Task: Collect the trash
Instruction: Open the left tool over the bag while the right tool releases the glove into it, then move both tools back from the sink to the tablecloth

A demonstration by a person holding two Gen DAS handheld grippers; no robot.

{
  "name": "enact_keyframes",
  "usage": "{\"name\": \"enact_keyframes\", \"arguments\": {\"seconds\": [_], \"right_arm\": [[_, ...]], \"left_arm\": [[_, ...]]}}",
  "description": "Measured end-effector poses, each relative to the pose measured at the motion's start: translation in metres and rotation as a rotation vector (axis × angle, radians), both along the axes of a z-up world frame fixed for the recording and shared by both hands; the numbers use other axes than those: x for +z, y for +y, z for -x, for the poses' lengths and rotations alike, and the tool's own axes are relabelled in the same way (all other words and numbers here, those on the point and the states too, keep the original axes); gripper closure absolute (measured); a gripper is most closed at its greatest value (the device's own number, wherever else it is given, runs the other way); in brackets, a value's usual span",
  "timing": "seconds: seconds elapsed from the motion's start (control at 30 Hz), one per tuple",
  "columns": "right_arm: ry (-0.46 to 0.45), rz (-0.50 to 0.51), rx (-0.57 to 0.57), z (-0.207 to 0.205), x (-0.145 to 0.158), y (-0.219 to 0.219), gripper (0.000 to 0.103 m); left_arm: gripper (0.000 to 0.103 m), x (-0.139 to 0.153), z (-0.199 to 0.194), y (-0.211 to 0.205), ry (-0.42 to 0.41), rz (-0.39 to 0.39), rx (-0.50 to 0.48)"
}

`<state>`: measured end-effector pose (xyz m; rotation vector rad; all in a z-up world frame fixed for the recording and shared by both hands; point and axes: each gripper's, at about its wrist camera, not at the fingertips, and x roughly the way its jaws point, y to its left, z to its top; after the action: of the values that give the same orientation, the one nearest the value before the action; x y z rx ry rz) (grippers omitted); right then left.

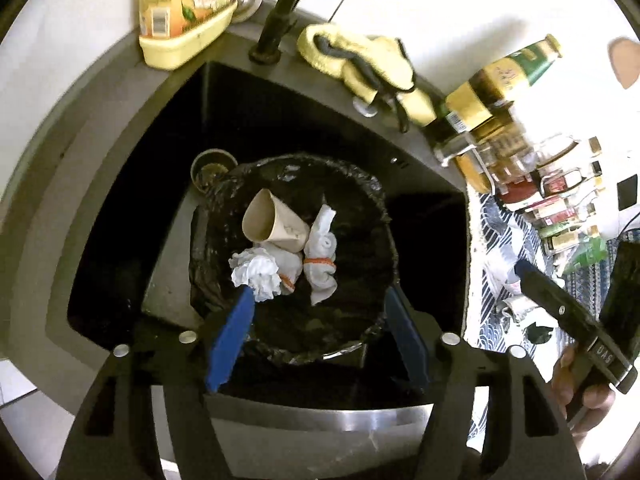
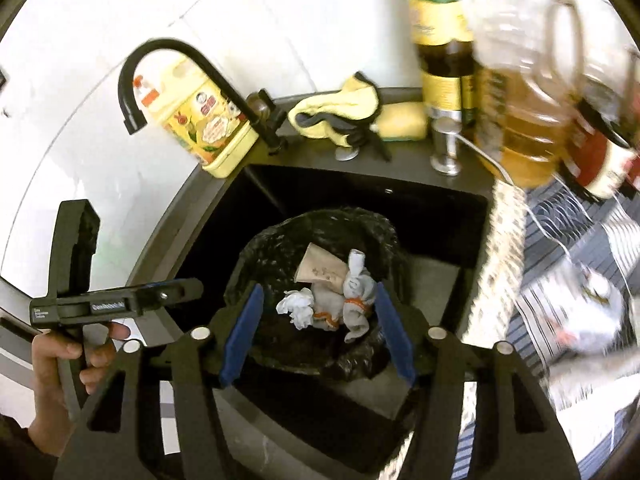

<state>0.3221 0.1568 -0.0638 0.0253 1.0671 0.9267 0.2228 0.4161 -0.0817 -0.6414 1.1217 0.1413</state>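
A bin lined with a black bag stands in the dark sink. In it lie a crushed paper cup, a crumpled white tissue and white cloth bundles tied with orange bands. My left gripper is open and empty above the bin. My right gripper is open and empty above the bin too. The right gripper also shows at the right edge of the left wrist view, and the left gripper at the left of the right wrist view.
A black tap, a yellow detergent bottle, a yellow cloth and a sponge sit on the sink rim. Bottles and a patterned mat with crumpled items lie to the right.
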Motion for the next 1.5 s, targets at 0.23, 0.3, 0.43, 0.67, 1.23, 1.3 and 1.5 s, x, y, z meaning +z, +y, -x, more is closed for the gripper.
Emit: {"name": "enact_keyframes", "arguments": {"seconds": [0.23, 0.3, 0.43, 0.67, 1.23, 1.3, 1.5], "right_arm": [[0.014, -0.043, -0.12, 0.011, -0.002, -0.063, 0.038], [0.023, -0.049, -0.153, 0.013, -0.006, -0.081, 0.038], [0.052, -0.052, -0.195, 0.014, -0.015, -0.108, 0.038], [0.044, -0.032, -0.271, 0.017, -0.015, -0.152, 0.038], [0.012, -0.014, -0.494, 0.022, 0.003, -0.313, 0.036], [0.015, -0.018, -0.522, 0.023, 0.003, -0.332, 0.036], [0.032, -0.032, -0.599, 0.029, -0.008, -0.385, 0.036]], "left_arm": [[0.034, 0.017, 0.01, -0.025, -0.004, -0.045, -0.043], [0.032, 0.018, 0.01, -0.034, -0.002, -0.051, -0.056], [0.026, 0.024, 0.009, -0.061, -0.01, -0.095, -0.117], [0.024, 0.034, -0.005, -0.11, -0.058, -0.163, -0.241], [0.024, 0.063, -0.081, -0.291, -0.186, -0.228, -0.704], [0.024, 0.057, -0.09, -0.313, -0.19, -0.247, -0.759], [0.025, 0.012, -0.124, -0.363, -0.077, -0.327, -0.865]]}}
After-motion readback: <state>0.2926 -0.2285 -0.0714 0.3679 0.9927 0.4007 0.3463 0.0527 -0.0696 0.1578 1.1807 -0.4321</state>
